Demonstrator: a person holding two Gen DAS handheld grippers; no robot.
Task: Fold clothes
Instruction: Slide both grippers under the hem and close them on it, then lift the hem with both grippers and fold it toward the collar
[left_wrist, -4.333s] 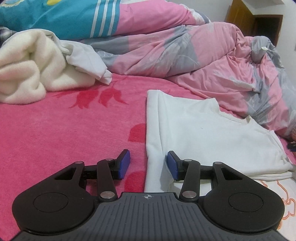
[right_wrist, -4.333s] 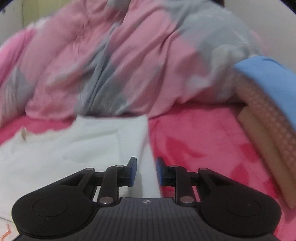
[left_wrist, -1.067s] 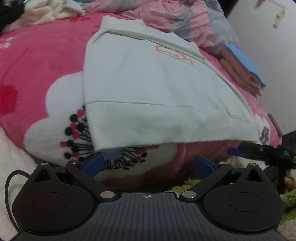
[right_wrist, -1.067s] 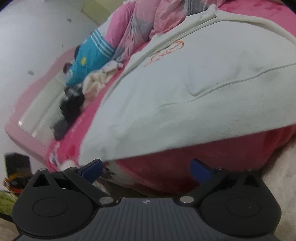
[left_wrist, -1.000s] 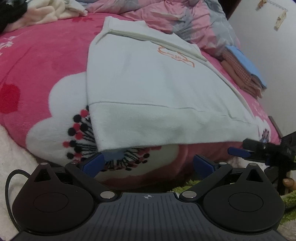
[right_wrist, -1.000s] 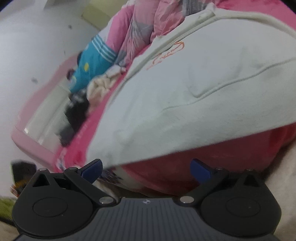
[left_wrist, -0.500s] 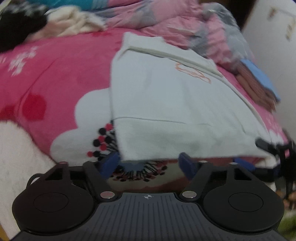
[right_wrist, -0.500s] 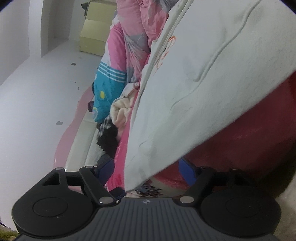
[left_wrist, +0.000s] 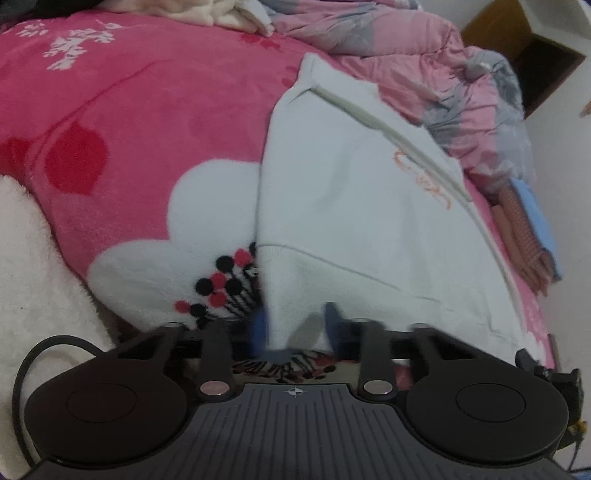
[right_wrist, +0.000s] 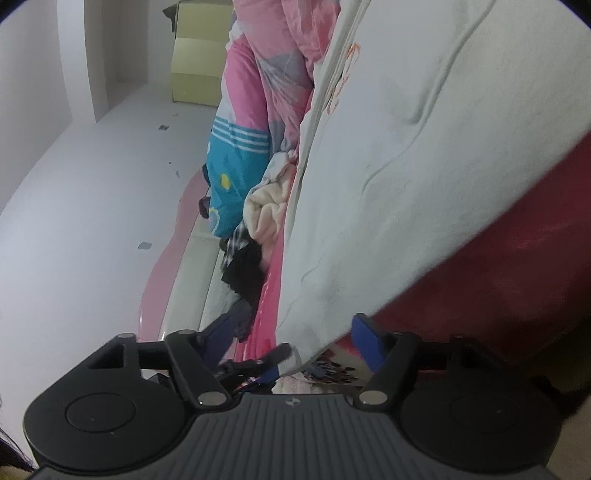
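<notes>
Closest in, the left hand-held gripper has its blue pads narrowed to a small gap around the near left hem corner of the white sweatshirt, though blur hides whether they pinch it yet; the right hand-held gripper, tipped on its side, stands wider with the other hem corner between its pads, not clamped. Ahead of them the sweatshirt lies flat on the pink blanket, sleeves seemingly tucked in lengthwise, so I judge a crosswise fold remains. Beyond it, the rumpled quilt.

Matt white knit sweatshirt, plush blanket
</notes>
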